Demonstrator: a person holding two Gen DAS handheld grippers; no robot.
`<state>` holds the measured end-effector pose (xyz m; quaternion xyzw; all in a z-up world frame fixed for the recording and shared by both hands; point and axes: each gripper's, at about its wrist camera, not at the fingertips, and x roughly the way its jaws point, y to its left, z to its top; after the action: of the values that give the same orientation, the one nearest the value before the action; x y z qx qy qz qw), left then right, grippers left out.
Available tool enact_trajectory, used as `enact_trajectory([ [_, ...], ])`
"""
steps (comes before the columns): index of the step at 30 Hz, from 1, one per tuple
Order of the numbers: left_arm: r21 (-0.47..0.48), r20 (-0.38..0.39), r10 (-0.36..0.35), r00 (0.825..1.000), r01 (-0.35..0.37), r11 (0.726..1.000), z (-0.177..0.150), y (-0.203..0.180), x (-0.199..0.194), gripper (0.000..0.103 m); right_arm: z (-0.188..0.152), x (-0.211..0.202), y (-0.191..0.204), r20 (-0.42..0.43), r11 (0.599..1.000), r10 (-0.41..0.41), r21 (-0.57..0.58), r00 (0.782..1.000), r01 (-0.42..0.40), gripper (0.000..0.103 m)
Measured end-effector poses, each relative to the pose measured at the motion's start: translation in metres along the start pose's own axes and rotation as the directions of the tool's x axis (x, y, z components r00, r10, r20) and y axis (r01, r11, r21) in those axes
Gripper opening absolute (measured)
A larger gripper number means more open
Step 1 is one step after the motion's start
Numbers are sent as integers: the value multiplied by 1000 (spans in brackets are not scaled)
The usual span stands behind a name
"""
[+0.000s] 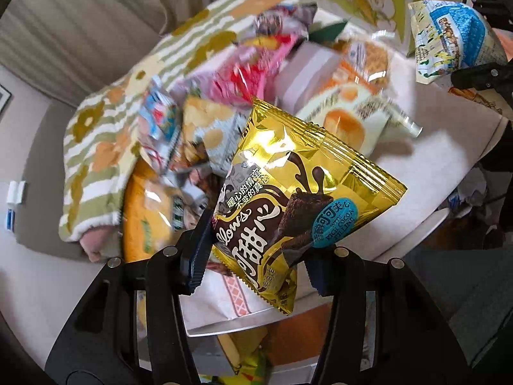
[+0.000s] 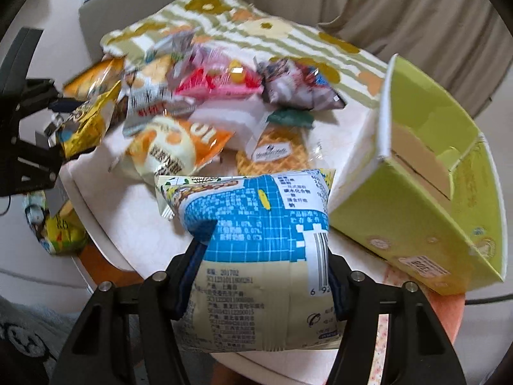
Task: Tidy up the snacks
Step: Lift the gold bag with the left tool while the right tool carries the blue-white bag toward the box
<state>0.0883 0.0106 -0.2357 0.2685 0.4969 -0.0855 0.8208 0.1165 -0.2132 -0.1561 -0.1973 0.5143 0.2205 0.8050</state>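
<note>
Left gripper [image 1: 255, 261]: jaws clenched on a gold foil snack packet with chocolate print [image 1: 298, 199], held above the white table [image 1: 433, 166]. Right gripper [image 2: 261, 276]: jaws clenched on a blue-and-cream plastic snack bag [image 2: 256, 240], held just beside the open lime-green cardboard box [image 2: 416, 211]. Mixed snack packets [image 2: 198, 102] lie heaped at the table's far side, against a floral striped towel [image 2: 272, 35].

Two wrist fisheyes, close above one shared snack pile [image 1: 243, 73], facing from opposite sides.
</note>
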Motion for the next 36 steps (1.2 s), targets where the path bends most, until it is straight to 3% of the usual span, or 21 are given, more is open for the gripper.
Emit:
enact_trajectory([
  [6,2,103,8,995,-8,1000,17,6,-39,48,14,-38,-4,71,997,-35,75,997,30,59],
  [11,11,205,-3,979,1,1000,43,9,-67,48,25,-70,-20,134,988,-71,148,988,51,59],
  [21,45,333,-32,942,18,999,143,-16,-94,48,41,-102,-106,201,958,-148,273,968,89,59],
  [29,47,375,-61,925,46,998,250,-65,-79,48,45,-90,-202,178,932,-155,353,972,84,59],
  [36,52,310,-142,940,133,990,324,-108,-40,48,46,-69,-259,147,912,-146,404,978,76,59],
])
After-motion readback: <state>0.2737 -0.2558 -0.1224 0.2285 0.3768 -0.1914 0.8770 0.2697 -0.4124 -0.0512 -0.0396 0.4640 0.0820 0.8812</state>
